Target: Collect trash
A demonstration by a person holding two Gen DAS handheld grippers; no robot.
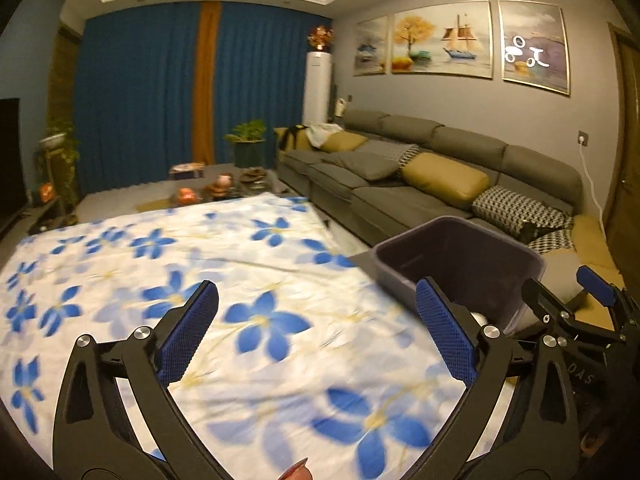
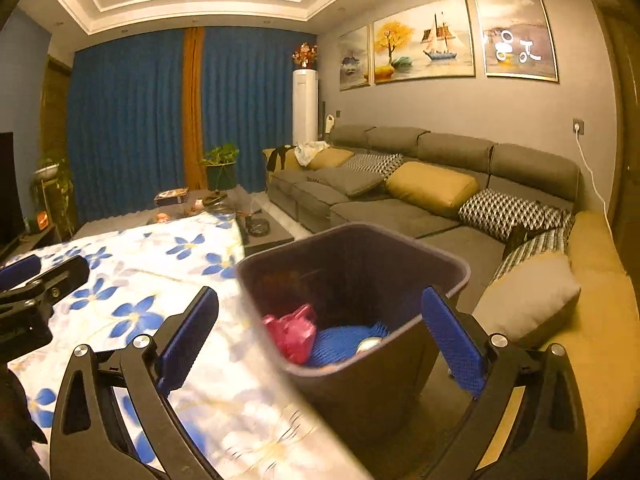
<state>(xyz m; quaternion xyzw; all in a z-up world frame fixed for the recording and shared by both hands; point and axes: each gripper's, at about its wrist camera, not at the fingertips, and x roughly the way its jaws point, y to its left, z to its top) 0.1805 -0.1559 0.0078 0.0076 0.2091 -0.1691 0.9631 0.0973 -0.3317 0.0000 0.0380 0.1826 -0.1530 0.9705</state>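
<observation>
Trash (image 2: 316, 336) in bin (image 2: 440, 256) looked light, soft; pinch bag's crumpled top. Left tool (image 1: 316, 320), right tool (image 2: 320, 320) gaped wide, empty.

White cloth with blue flowers and yellow centres (image 1: 248, 264). Dark purple plastic bin (image 2: 360, 364), holding a pink plastic bag (image 2: 294, 332) and a blue mesh sheet (image 2: 344, 342). Grey sofa (image 2: 404, 208) with mustard cushions (image 2: 432, 188) and black-and-white patterned cushions (image 2: 500, 212). Blue curtains (image 1: 136, 104) with an orange centre strip (image 1: 206, 84). Black grippers, blue textured pads (image 1: 188, 332).
</observation>
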